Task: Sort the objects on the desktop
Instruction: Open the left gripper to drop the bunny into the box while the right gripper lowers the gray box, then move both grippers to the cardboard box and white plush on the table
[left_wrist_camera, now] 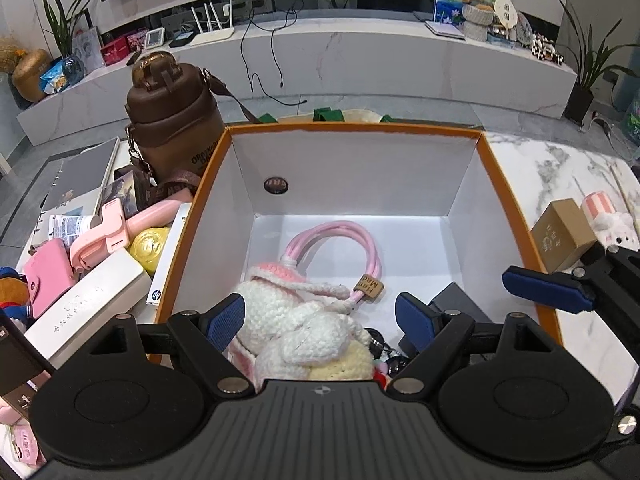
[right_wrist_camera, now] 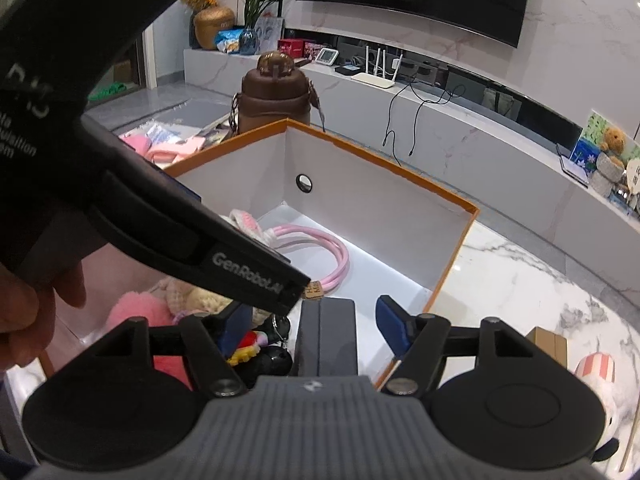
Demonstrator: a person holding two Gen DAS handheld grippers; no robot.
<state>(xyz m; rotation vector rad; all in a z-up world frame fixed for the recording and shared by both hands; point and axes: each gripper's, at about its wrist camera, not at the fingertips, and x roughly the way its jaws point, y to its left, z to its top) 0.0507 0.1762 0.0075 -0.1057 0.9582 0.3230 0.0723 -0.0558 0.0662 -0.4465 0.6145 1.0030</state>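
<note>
The marble worktop (left_wrist_camera: pixel 532 168) carries an orange-edged white box (left_wrist_camera: pixel 356 172) filling the frame's centre; left of it a brown bottle (left_wrist_camera: pixel 172 116) stands above a heap with a pink selfie stick (left_wrist_camera: pixel 132 228); inside the box a white crocheted bunny (left_wrist_camera: pixel 304 320) lies at lower centre, touching a coiled pink cable (left_wrist_camera: pixel 340 240); the left gripper (left_wrist_camera: pixel 320 320) hangs open around the bunny, pads apart from it; the right gripper (right_wrist_camera: pixel 316 324) stands open above a dark flat case (right_wrist_camera: pixel 326 336), gripping nothing.
</note>
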